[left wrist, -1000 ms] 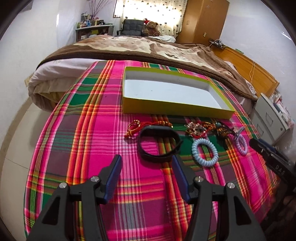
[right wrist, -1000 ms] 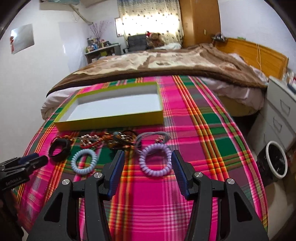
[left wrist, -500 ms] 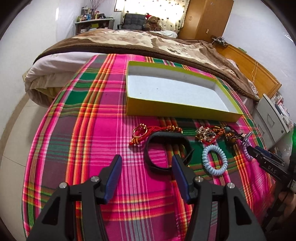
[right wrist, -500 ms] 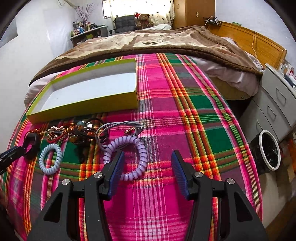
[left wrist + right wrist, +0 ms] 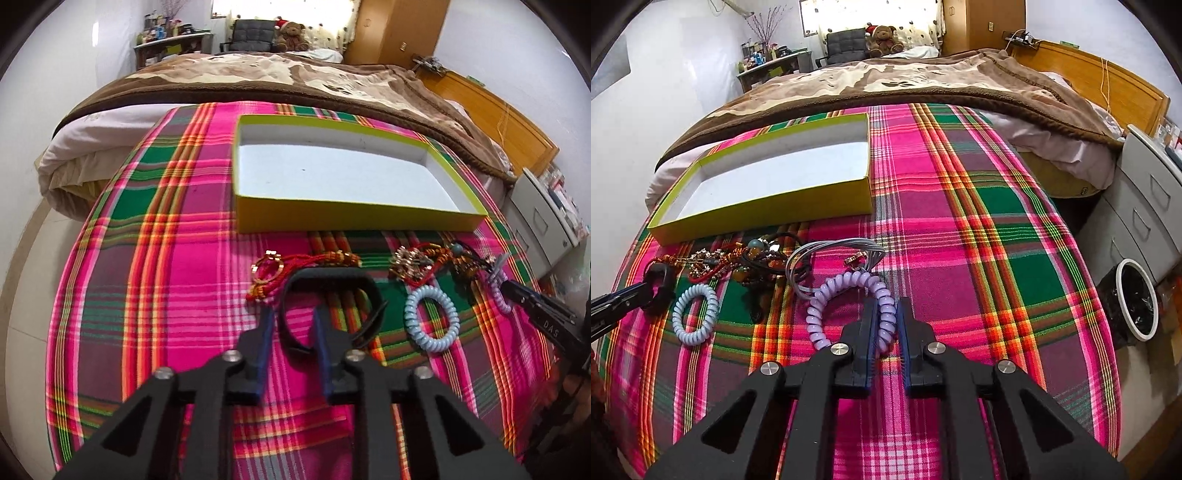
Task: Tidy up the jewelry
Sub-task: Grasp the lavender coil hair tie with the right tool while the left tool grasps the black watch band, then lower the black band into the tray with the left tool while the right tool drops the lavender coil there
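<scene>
Left tool (image 5: 291, 325) clamps the black band (image 5: 328, 291) (right tool (image 5: 886, 317) pinches the lilac coil (image 5: 849, 295)).

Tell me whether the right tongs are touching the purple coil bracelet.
Touching. The right wrist view shows the right tongs pinching the purple coil bracelet between both fingers.

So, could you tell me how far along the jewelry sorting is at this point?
Nothing is done yet: the yellow box holds nothing. In hand: the left gripper straddles one side of the black band, and the right gripper pinches the purple coil bracelet. Left on the cloth: blue coil bracelet, red cord bracelet, beaded tangle.
</scene>
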### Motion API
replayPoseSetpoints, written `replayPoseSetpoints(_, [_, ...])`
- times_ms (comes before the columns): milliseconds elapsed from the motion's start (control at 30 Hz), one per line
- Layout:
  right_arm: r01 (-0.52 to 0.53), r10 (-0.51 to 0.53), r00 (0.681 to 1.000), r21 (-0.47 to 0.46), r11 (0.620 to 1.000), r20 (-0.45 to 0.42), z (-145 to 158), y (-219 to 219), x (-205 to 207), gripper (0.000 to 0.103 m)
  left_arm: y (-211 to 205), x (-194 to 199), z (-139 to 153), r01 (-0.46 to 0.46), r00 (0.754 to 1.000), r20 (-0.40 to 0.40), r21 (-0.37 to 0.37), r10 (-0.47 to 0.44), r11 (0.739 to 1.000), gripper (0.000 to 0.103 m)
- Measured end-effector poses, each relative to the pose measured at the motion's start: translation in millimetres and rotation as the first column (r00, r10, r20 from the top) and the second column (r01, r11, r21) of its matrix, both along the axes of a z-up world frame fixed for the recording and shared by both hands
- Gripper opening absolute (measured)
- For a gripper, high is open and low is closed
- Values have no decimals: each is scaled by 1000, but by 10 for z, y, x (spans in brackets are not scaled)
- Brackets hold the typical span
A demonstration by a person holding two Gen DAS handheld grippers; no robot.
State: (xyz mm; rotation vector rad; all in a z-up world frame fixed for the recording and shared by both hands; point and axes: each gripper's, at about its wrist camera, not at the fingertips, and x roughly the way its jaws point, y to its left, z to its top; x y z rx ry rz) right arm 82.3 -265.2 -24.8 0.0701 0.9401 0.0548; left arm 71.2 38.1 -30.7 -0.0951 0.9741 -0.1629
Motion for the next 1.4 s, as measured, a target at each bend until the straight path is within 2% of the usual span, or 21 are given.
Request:
replayPoseSetpoints(167, [-5, 4, 1000, 17, 1000, 24, 55, -12, -57, 10, 8, -37, 21, 11, 1000, 2, -5, -11, 1000, 8])
replayPoseSetpoints(400, [-15, 12, 999, 73, 997, 44, 155, -59, -133, 10, 38, -145, 86, 23, 999, 28, -33, -22, 999, 4])
replayPoseSetpoints(567, [-12, 7, 998, 84, 996, 63, 224, -68, -159, 10, 43, -169, 121, 24, 999, 38, -36, -23, 999, 4])
replayPoseSetpoints(667, [-15, 9, 997, 84, 996, 75, 262, -52, -168, 10, 20, -134, 54, 35, 999, 2, -6, -35, 999, 5])
replayPoseSetpoints(733, [-18, 11, 997, 93, 995, 77, 269, -44, -174, 10, 42, -107, 34, 29, 999, -15, -26, -29, 999, 6])
replayPoseSetpoints(867, [-23, 15, 997, 102, 995, 77, 269, -23, -179, 10, -37, -76, 12, 45, 999, -24, 22, -45, 999, 10])
replayPoseSetpoints(1000, [-41, 33, 997, 104, 994, 76, 267, 24, -172, 10, -152, -57, 2, 76, 997, 1, 104, -77, 992, 11])
replayPoseSetpoints(1067, [-50, 42, 996, 106, 993, 78, 277, 57, -165, 10, -169, -38, -3, 82, 996, 10, 117, -84, 990, 11])
replayPoseSetpoints(1233, [-69, 61, 995, 106, 992, 81, 295, 119, -161, 10, -153, -59, 21, 81, 996, 19, 107, -83, 991, 6])
replayPoseSetpoints(1400, [-79, 70, 993, 105, 991, 91, 335, 159, -149, 10, -151, -98, 113, 94, 994, 41, 56, -97, 994, 6])
